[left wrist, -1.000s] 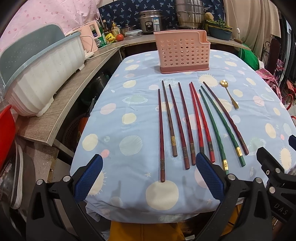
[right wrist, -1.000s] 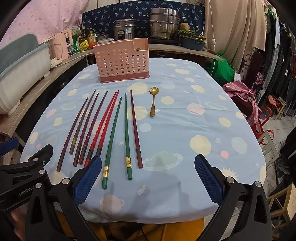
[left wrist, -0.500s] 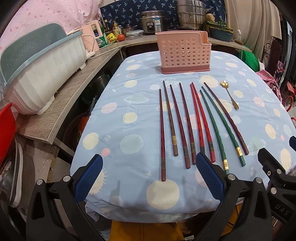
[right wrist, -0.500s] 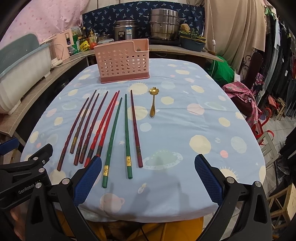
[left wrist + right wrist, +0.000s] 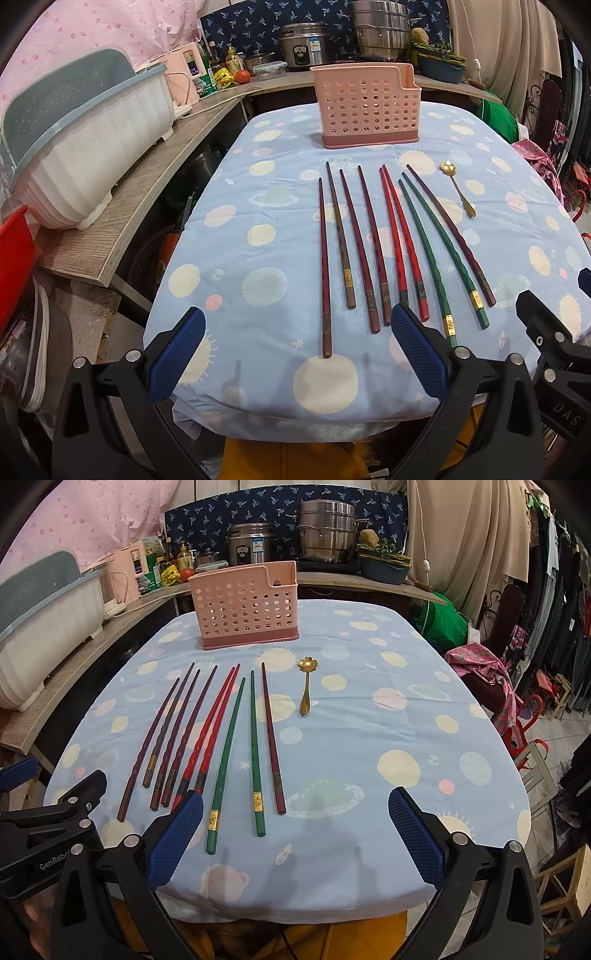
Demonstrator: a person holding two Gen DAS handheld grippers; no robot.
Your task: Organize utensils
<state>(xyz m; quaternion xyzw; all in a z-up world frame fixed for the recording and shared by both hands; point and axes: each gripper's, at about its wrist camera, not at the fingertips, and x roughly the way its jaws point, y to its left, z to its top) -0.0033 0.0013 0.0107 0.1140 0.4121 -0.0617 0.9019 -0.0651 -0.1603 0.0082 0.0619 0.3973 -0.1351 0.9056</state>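
Note:
Several chopsticks lie side by side on the blue tablecloth (image 5: 258, 236): dark red ones (image 5: 324, 266) at the left, a bright red pair (image 5: 402, 243), a green pair (image 5: 439, 251) and one more dark red (image 5: 272, 738). A small gold spoon (image 5: 458, 188) (image 5: 306, 686) lies to their right. A pink perforated utensil holder (image 5: 369, 107) (image 5: 245, 607) stands upright behind them. My left gripper (image 5: 295, 350) is open and empty above the near table edge. My right gripper (image 5: 295, 834) is open and empty beside it, to its right.
A white dish rack (image 5: 85, 147) sits on the wooden counter (image 5: 122, 225) left of the table. Pots, a rice cooker (image 5: 251, 546) and bottles stand on the back counter. A red tub (image 5: 14, 258) is at the far left. Clothes and chairs are at the right.
Both grippers have eased slightly forward and up over the table edge. Nothing on the table has moved.

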